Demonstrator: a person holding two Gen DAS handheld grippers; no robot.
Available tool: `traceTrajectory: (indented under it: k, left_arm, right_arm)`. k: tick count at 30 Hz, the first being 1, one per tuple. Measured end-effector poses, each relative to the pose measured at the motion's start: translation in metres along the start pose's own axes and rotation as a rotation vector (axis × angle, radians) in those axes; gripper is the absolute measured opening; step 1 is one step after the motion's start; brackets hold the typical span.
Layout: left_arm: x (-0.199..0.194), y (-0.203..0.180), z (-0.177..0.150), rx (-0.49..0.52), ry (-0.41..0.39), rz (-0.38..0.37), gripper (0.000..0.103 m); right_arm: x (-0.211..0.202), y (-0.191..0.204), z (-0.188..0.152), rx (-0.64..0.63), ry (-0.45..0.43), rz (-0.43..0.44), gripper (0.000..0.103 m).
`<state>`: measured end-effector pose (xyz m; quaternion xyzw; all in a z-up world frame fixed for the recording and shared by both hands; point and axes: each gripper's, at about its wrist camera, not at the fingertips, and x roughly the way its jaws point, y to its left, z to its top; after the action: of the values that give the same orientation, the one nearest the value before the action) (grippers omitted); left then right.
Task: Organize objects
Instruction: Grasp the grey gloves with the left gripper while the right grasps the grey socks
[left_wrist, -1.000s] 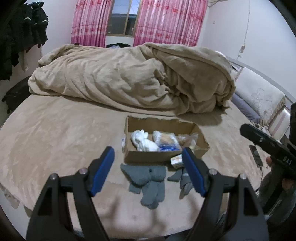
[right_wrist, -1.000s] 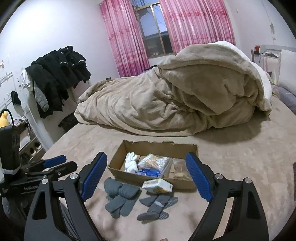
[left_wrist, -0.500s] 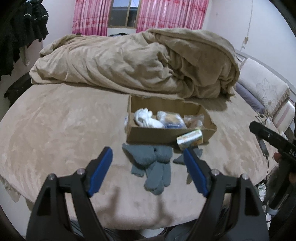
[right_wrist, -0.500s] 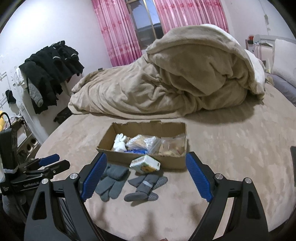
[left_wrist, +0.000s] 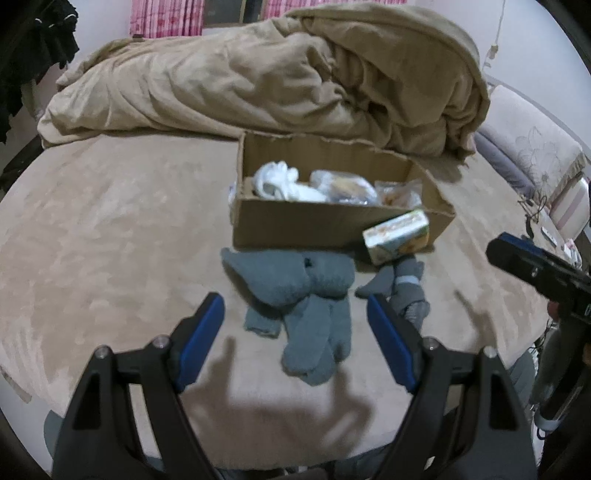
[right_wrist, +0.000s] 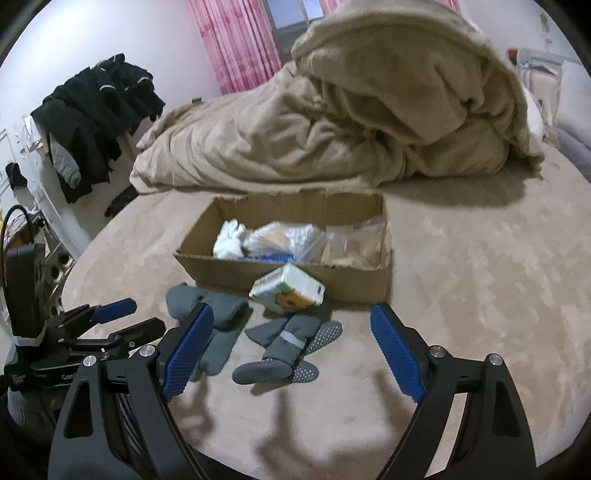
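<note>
An open cardboard box (left_wrist: 295, 225) (right_wrist: 280, 275) sits on the beige bed and holds a white cloth (left_wrist: 280, 181) and clear plastic bags (right_wrist: 291, 240). A small tissue pack (left_wrist: 397, 236) (right_wrist: 288, 290) leans on its front wall. Grey gloves (left_wrist: 310, 302) (right_wrist: 218, 314) and grey grip socks (right_wrist: 288, 343) (left_wrist: 406, 291) lie in front of the box. My left gripper (left_wrist: 295, 343) is open and empty, just short of the gloves. My right gripper (right_wrist: 291, 350) is open and empty, just short of the socks.
A heaped beige duvet (left_wrist: 280, 74) (right_wrist: 351, 118) lies behind the box. Dark clothes (right_wrist: 96, 110) hang at the left wall. A pillow (left_wrist: 532, 144) is at the right. The bed's front edge runs under both grippers.
Both grippers have moved forward and down toward the items in front of the box, which now look larger. Both stay open and empty. Nothing on the bed has moved.
</note>
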<state>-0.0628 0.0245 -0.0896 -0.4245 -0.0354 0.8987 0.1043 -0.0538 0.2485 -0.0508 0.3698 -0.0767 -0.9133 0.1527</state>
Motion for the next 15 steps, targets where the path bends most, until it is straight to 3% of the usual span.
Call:
traceTrajectory:
  k: [6,9,15]
  left_arm:
    - [0.029,0.004,-0.002,-0.012,0.026,0.013,0.081]
    - [0.042,0.005,-0.003,-0.020,0.032,0.017,0.089]
    - [0.069,0.007,-0.007,-0.007,0.066,0.015,0.090]
  right_arm:
    - [0.036,0.001,-0.011,-0.015,0.092,0.009,0.089]
    - [0.051,0.003,-0.016,-0.025,0.121,0.004,0.089]
    - [0.081,0.000,-0.021,-0.035,0.205,-0.032,0.088]
